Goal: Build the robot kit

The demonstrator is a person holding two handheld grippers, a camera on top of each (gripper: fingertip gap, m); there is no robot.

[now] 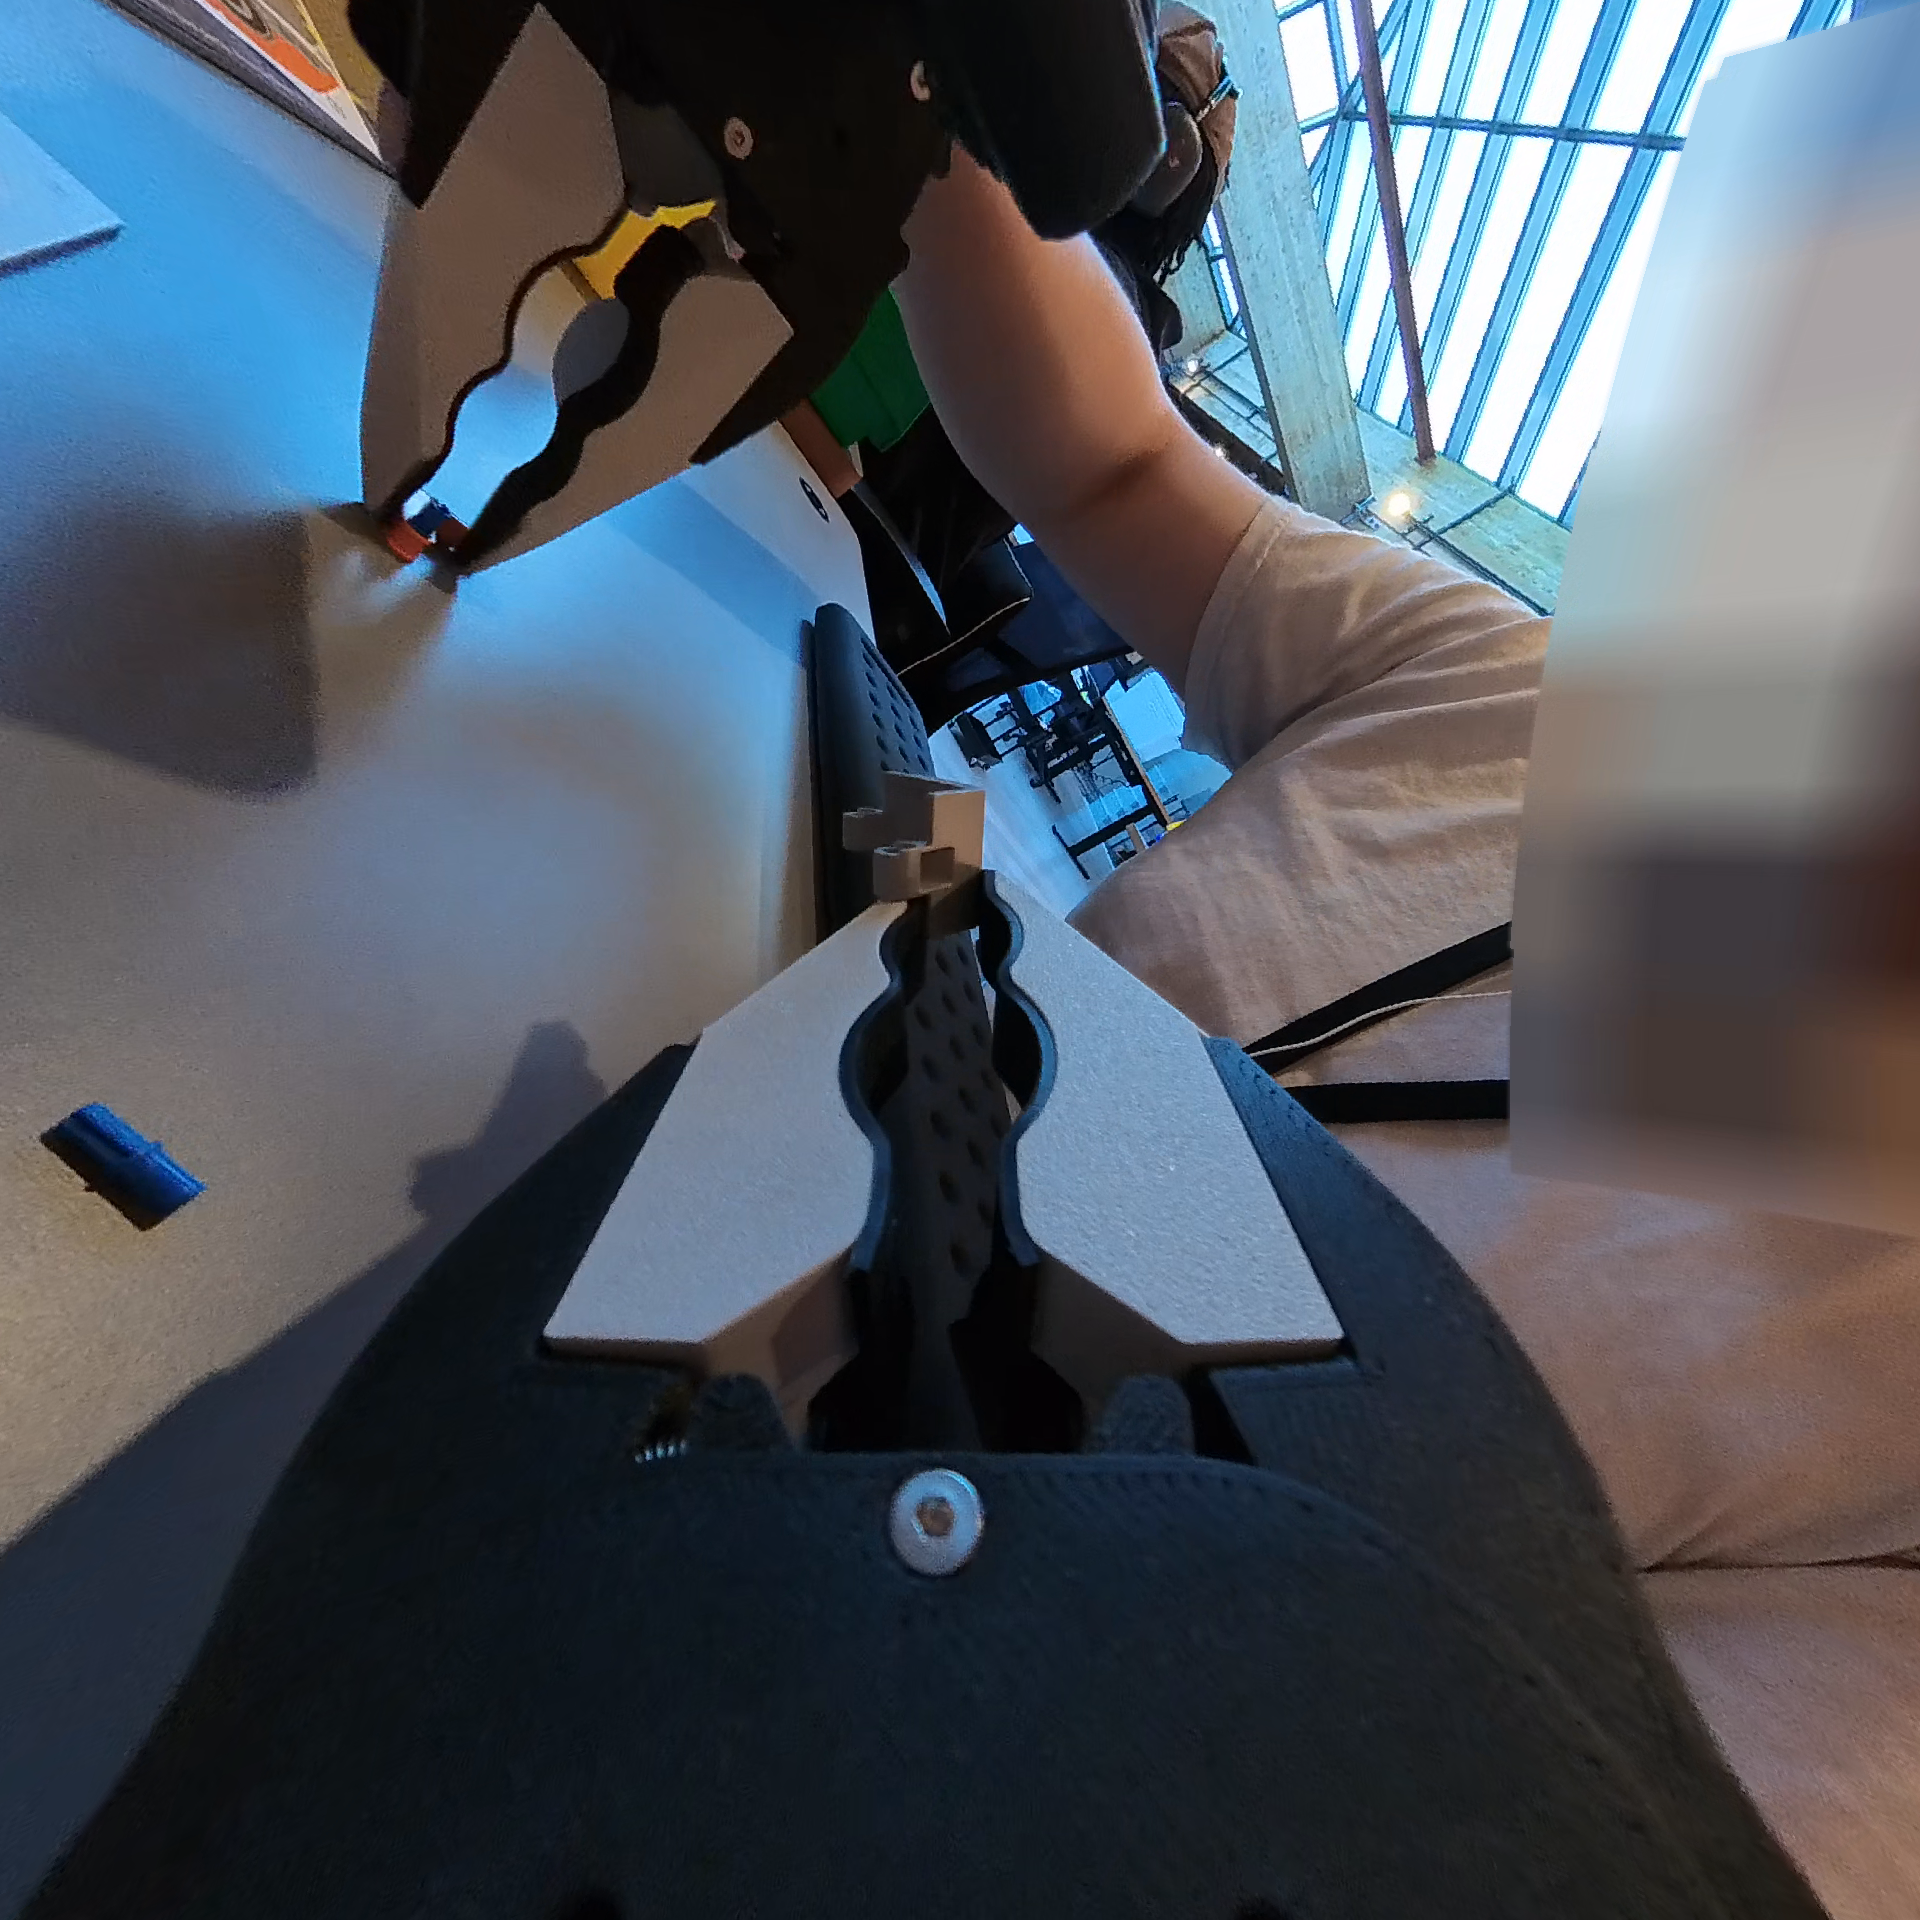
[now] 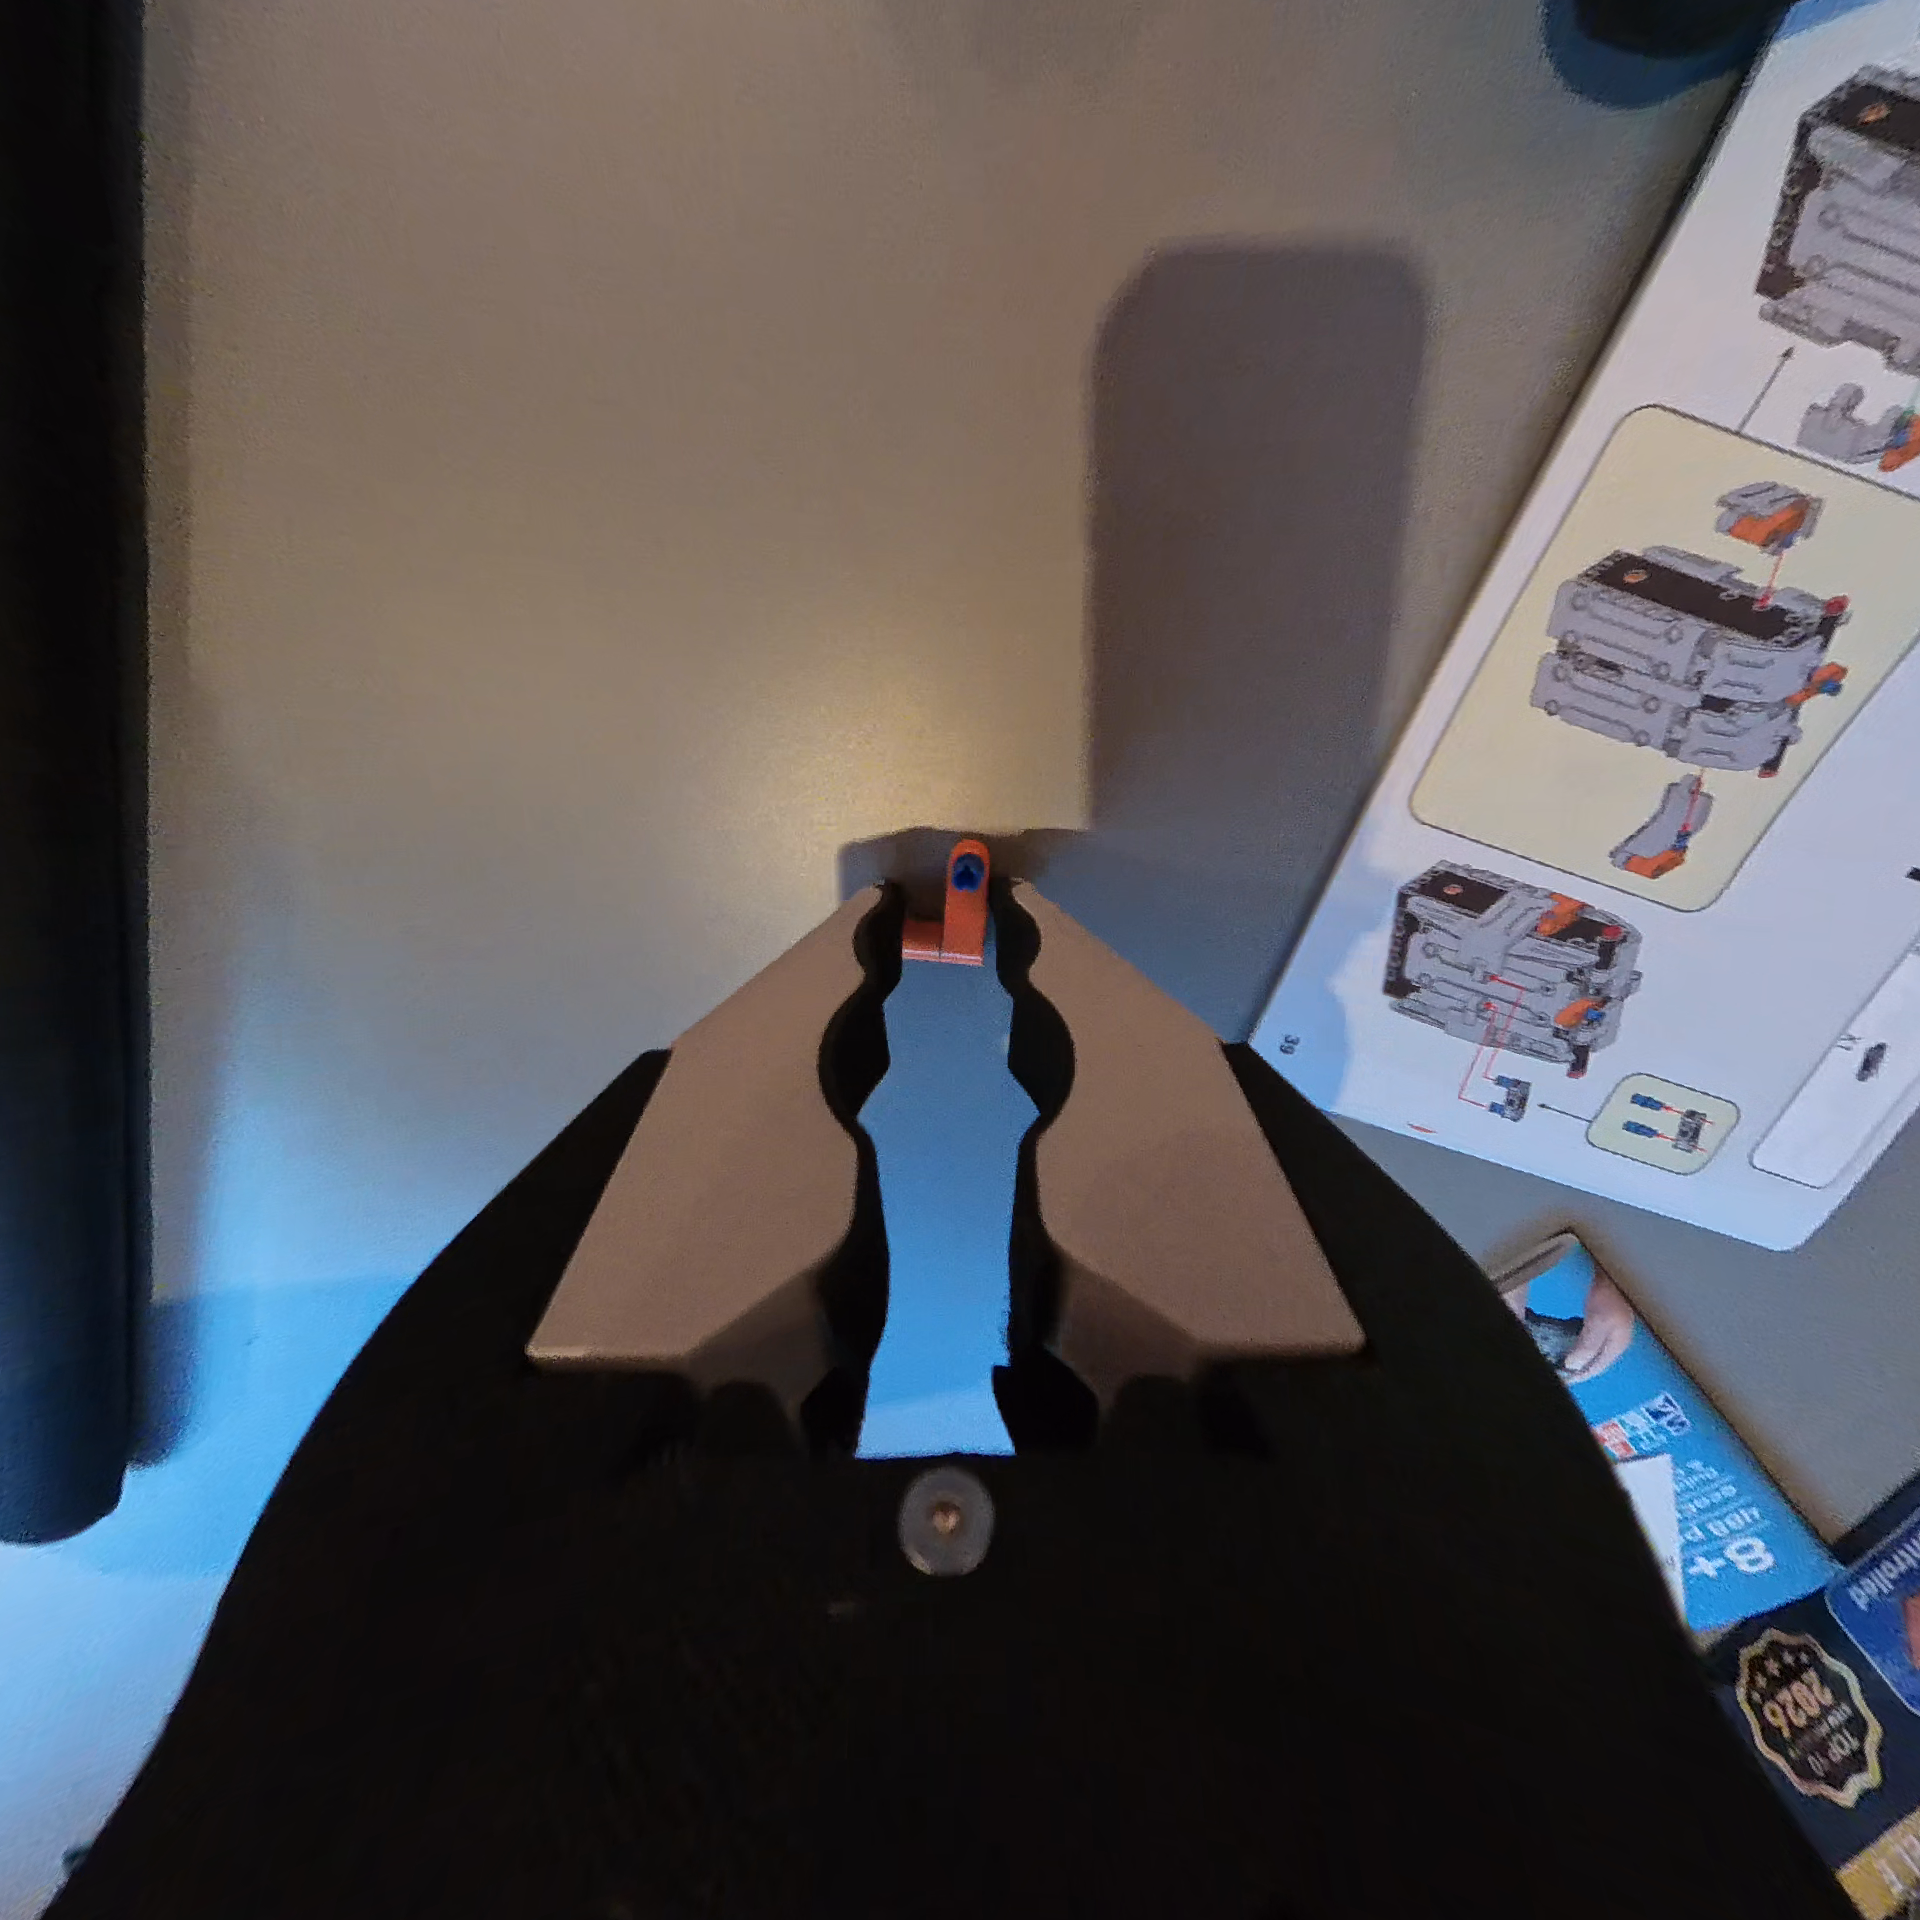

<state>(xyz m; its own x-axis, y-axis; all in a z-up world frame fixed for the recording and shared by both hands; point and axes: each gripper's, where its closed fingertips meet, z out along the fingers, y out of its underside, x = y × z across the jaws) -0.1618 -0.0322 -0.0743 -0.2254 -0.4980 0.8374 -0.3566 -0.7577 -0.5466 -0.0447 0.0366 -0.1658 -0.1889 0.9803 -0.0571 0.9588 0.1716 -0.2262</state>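
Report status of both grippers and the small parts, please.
Left gripper shut on grey piece, held off the table. Right gripper around orange piece on table. Blue pin lies apart.

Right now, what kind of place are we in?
Probably a hobby table in a big glass-roofed hall: a building-instruction booklet lies open on the table, small brick parts sit about, and window beams rise overhead.
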